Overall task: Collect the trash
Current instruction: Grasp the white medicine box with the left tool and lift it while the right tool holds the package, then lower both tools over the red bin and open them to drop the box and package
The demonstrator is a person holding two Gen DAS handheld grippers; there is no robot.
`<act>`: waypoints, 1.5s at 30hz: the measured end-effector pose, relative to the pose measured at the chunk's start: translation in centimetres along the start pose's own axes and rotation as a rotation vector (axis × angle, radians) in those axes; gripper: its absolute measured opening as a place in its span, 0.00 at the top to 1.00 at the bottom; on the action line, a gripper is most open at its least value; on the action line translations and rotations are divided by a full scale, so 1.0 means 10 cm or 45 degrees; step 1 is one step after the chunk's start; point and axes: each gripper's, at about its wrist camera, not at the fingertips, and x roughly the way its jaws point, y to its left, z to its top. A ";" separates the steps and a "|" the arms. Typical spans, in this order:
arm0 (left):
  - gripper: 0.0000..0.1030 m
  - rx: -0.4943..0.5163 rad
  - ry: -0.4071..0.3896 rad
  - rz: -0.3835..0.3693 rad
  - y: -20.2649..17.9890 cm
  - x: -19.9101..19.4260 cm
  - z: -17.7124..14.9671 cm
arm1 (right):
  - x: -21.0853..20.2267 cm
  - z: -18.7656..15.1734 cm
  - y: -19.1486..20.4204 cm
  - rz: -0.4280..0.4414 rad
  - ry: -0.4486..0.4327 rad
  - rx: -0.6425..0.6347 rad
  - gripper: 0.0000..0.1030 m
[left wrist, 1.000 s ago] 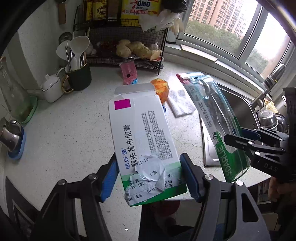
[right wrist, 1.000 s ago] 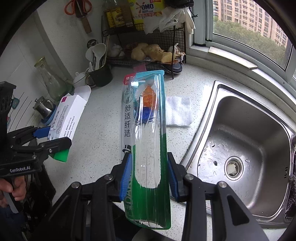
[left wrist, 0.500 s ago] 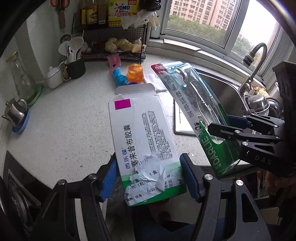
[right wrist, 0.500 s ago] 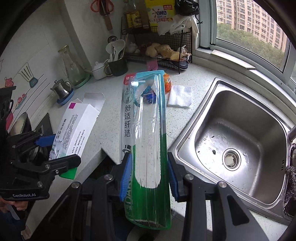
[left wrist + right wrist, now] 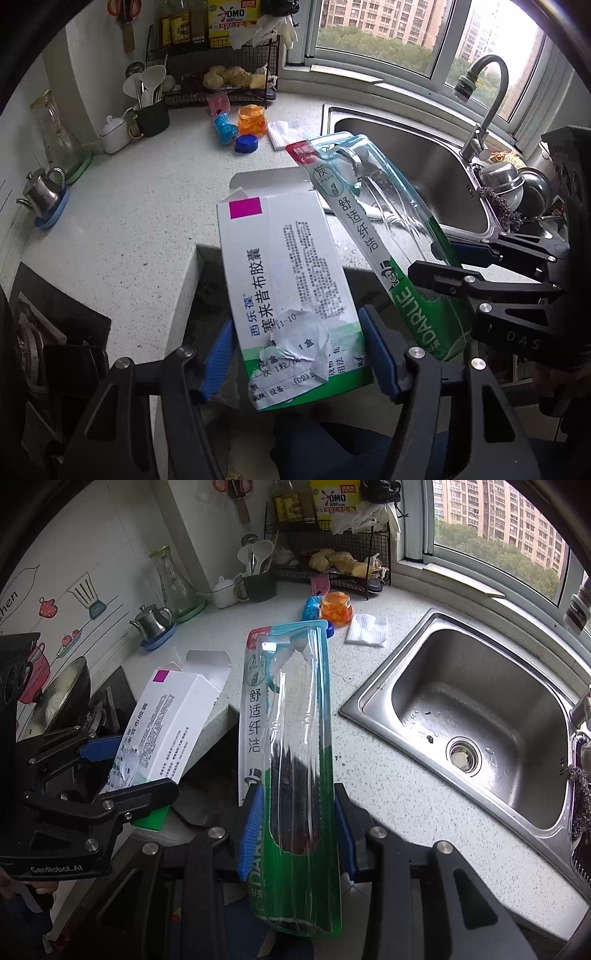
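Item 1: medicine box (image 5: 288,284), white and green card, end flap open, label torn. It is pinched at its lower end between the blue pads of the left tool (image 5: 295,354) and held off the worktop (image 5: 129,221), past its front edge.

Item 2: toothbrush blister pack (image 5: 291,746), clear plastic on a green and white card, apparently empty. It is pinched near its lower end by the right tool (image 5: 297,830) and likewise held clear of the worktop, just beside the box.

Items left on the worktop, judged to be trash not yet collected: an orange plastic cup (image 5: 252,120), a blue wrapper (image 5: 223,127), a blue cap (image 5: 246,143), a pink packet (image 5: 218,105) and a folded white cloth or tissue (image 5: 367,628), grouped near the wire rack (image 5: 218,74) and well apart from both tools.

Bin: not identifiable in either view.

Progress: two pieces are in hand and undeposited; roughly five are judged to remain. The sink (image 5: 476,716) is noted as empty of trash.
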 end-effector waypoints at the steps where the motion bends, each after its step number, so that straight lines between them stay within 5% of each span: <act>1: 0.39 -0.001 0.009 0.000 0.00 0.01 -0.04 | 0.01 -0.04 0.00 0.003 0.008 0.005 0.66; 20: 0.39 -0.002 0.321 -0.031 0.15 0.82 -0.86 | 0.75 -0.67 0.21 0.053 0.310 0.096 0.66; 45: 0.39 0.045 0.692 -0.112 0.39 3.44 -1.79 | 3.01 -1.57 -0.41 -0.011 0.707 0.303 0.66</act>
